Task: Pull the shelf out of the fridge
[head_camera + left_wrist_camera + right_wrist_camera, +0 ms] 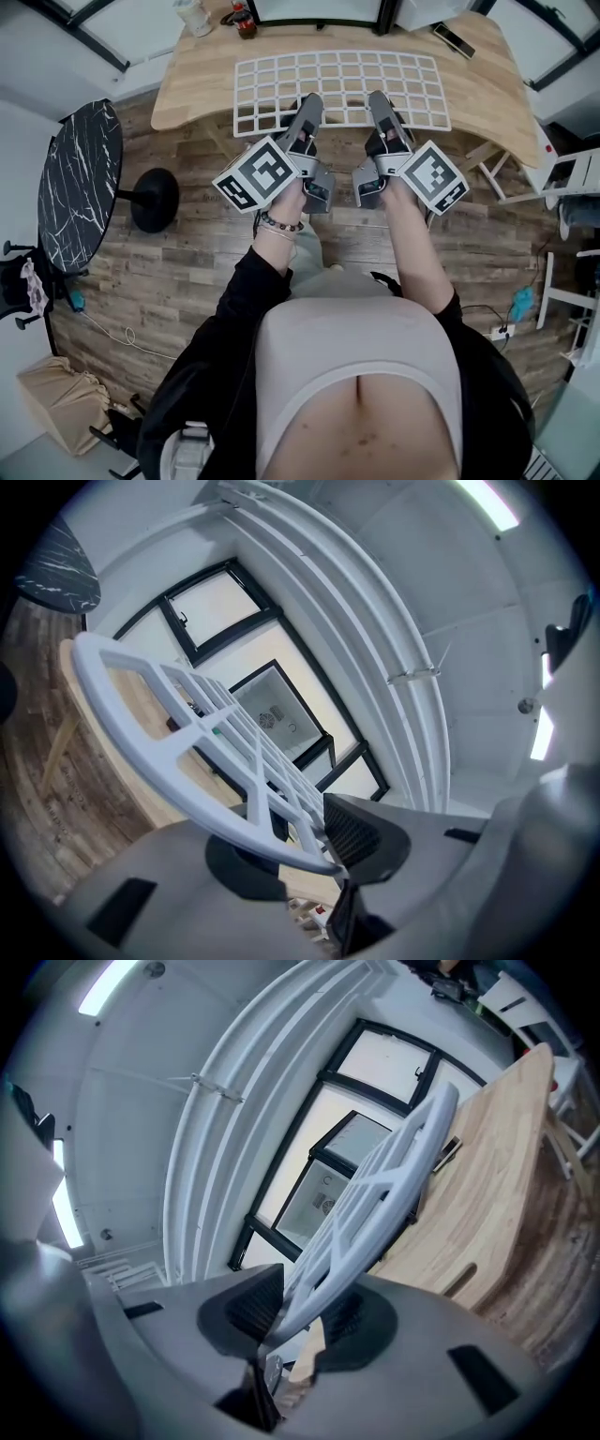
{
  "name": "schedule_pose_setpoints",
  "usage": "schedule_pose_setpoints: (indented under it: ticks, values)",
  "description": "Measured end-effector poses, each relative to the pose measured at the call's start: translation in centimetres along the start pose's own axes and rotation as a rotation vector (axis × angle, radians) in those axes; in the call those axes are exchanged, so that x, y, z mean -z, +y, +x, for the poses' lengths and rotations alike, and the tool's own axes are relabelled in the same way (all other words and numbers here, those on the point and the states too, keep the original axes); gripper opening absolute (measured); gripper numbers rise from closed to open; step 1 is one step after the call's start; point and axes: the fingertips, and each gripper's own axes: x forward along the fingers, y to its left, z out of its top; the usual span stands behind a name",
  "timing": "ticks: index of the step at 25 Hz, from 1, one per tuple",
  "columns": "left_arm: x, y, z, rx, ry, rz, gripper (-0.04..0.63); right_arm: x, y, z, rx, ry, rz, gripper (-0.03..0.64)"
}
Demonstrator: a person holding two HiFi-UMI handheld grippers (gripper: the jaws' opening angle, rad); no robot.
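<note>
Item: white grid shelf [342,89], out of the fridge and over the wooden table [487,89]; I cannot tell whether it rests there.
Left gripper [308,103]: I have it clamped on the shelf's near rim.
Right gripper [379,99]: likewise clamped on that rim.
Room: plank floor [187,272]; round black marble table [80,178] on the left; dark bottle [246,19] at the wooden table's far edge.

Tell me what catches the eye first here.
A white grid shelf is held over the wooden table at the top of the head view. The left claw and the right claw each clamp its near edge. A black marbled round table stands at the far left.
</note>
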Motion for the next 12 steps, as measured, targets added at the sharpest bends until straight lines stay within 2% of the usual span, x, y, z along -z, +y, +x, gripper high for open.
schedule_pose_setpoints:
  ticks: [12]
  values:
    - [0.9,-3.1,-2.9,0.015,0.023,0.032,0.121,-0.2,2.0,-4.2,0.005,-0.018,-0.003,0.118]
